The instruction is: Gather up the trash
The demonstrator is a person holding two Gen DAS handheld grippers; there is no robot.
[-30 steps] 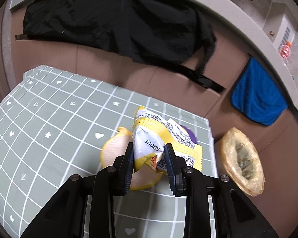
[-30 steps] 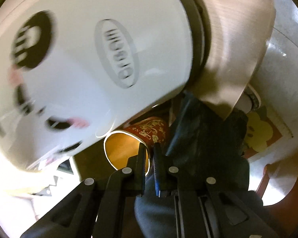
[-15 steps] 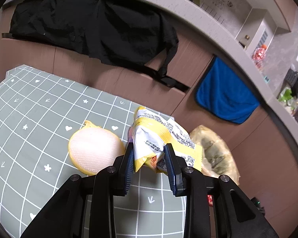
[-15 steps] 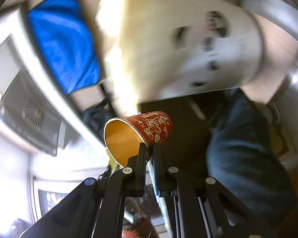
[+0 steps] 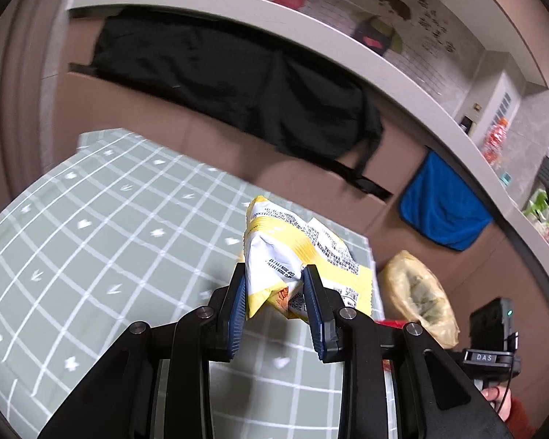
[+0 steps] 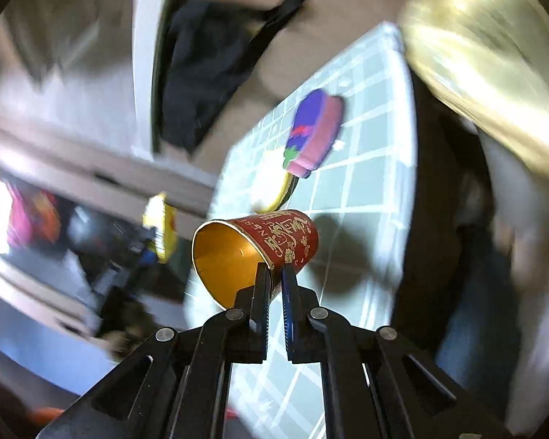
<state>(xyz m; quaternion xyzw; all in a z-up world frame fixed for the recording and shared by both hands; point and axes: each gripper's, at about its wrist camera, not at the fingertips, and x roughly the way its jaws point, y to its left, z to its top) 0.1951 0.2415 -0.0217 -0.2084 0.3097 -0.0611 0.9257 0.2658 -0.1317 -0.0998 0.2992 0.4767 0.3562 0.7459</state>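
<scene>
The left gripper (image 5: 276, 305) is clamped on a crumpled yellow-and-white snack wrapper (image 5: 292, 256), its blue-padded fingers (image 5: 238, 311) pressing the packet from both sides so that it stands up above the grey-green checked tablecloth (image 5: 102, 237). Off the right edge of the cloth, low against the brown cardboard wall (image 5: 135, 117), sits a yellowish plastic bag (image 5: 417, 289) with its mouth open. A black garment (image 5: 238, 84) is draped over the top of the cardboard, and a blue towel (image 5: 443, 208) hangs further right. At the bottom right corner a hand (image 5: 501, 400) with a red sleeve shows beside a black device with a small green light. The right gripper (image 6: 274, 285) is pinched tight on the rim of a red paper cup (image 6: 289, 241) with gold lettering — one finger inside the gold-lined mouth, the other against the outer wall — and the cup lies on its side in the air, mouth turned to the left. Beyond it on the checked cloth rests a purple-and-pink item (image 6: 314, 131), partly over a pale round thing with a yellow edge (image 6: 274, 183); the right wrist view is badly blurred — their exact kind cannot be told. A yellow packet shows dimly at the left of that view.
</scene>
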